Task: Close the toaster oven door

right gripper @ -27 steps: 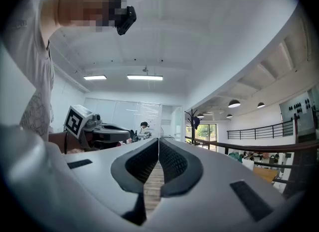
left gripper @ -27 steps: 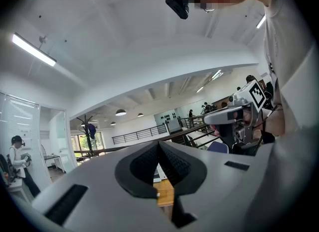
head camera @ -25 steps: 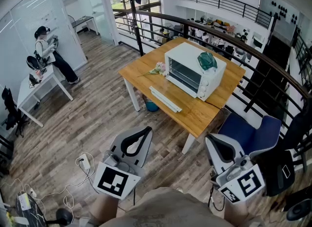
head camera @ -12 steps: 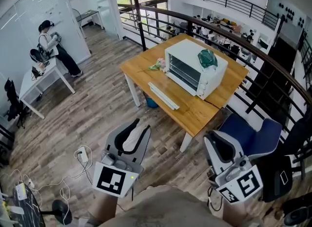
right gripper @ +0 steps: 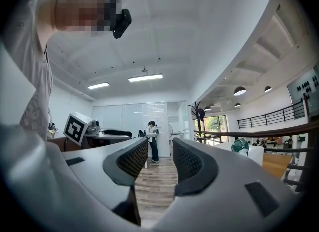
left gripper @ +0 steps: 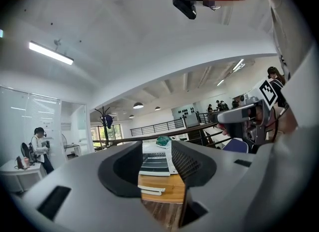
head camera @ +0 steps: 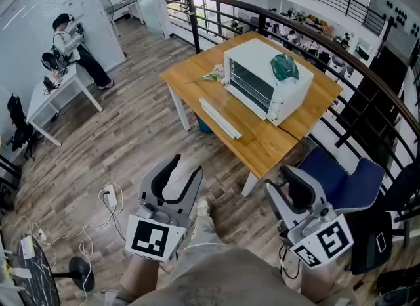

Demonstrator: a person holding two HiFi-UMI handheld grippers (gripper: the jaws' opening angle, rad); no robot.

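A white toaster oven (head camera: 268, 80) stands on a wooden table (head camera: 262, 147) across the room. Its door (head camera: 220, 118) is folded down flat in front of it, and the racks show. A green bundle (head camera: 284, 66) lies on its top. Both grippers are held low and near my body, far from the table. My left gripper (head camera: 186, 165) is opening with nothing between its jaws. In the left gripper view the oven (left gripper: 155, 161) shows through the left gripper (left gripper: 157, 152). My right gripper (head camera: 294, 178) is also opening and empty. The right gripper (right gripper: 160, 154) points at bare floor.
Flowers (head camera: 213, 75) lie beside the oven. A blue chair (head camera: 341, 180) stands at the table's near right, with a dark railing (head camera: 367, 75) behind it. A person (head camera: 69, 48) stands by a white desk (head camera: 59, 98) at far left. Cables (head camera: 108, 199) lie on the floor.
Both grippers' jaws have spread apart from shut. The view has shifted a little, and the table now sits slightly higher and nearer.
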